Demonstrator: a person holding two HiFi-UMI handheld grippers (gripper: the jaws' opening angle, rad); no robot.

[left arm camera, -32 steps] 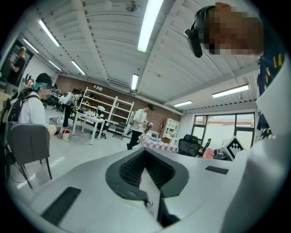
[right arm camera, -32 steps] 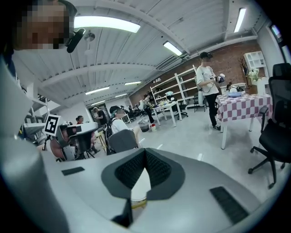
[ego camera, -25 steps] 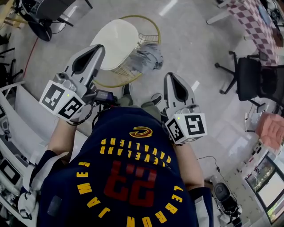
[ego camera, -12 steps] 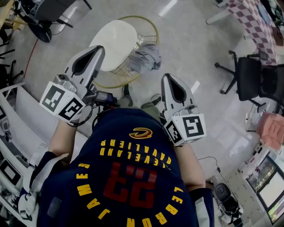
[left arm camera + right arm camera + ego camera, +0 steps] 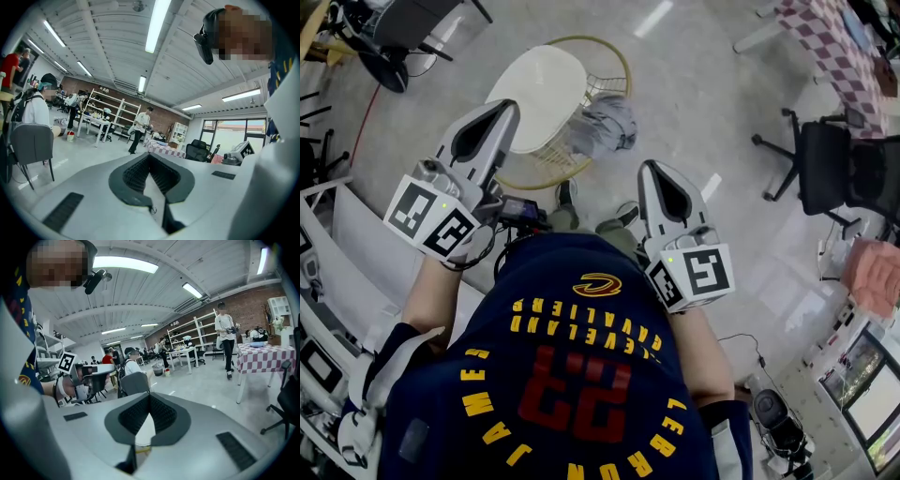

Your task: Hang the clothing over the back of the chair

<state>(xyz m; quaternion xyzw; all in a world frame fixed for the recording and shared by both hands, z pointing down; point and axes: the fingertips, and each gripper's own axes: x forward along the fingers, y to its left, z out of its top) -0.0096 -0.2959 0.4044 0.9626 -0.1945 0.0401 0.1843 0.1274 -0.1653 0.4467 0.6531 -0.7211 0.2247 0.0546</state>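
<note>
Nothing has visibly shifted since a second ago: the left gripper (image 5: 506,106) and right gripper (image 5: 650,169) hang above the floor (image 5: 712,103), both with jaws pressed together and empty. Grey clothing (image 5: 605,124) drapes at the chair's (image 5: 534,84) right edge, apart from both.

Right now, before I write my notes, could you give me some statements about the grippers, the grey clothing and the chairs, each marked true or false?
1. The left gripper is shut and holds nothing. True.
2. The right gripper grips the grey clothing. False: its jaws are shut with nothing between them, and the clothing is draped on the wire-framed chair, apart from both grippers.
3. That chair has a white seat. True.
4. The black office chair stands at the left of the head view. False: it is at the right.
</note>
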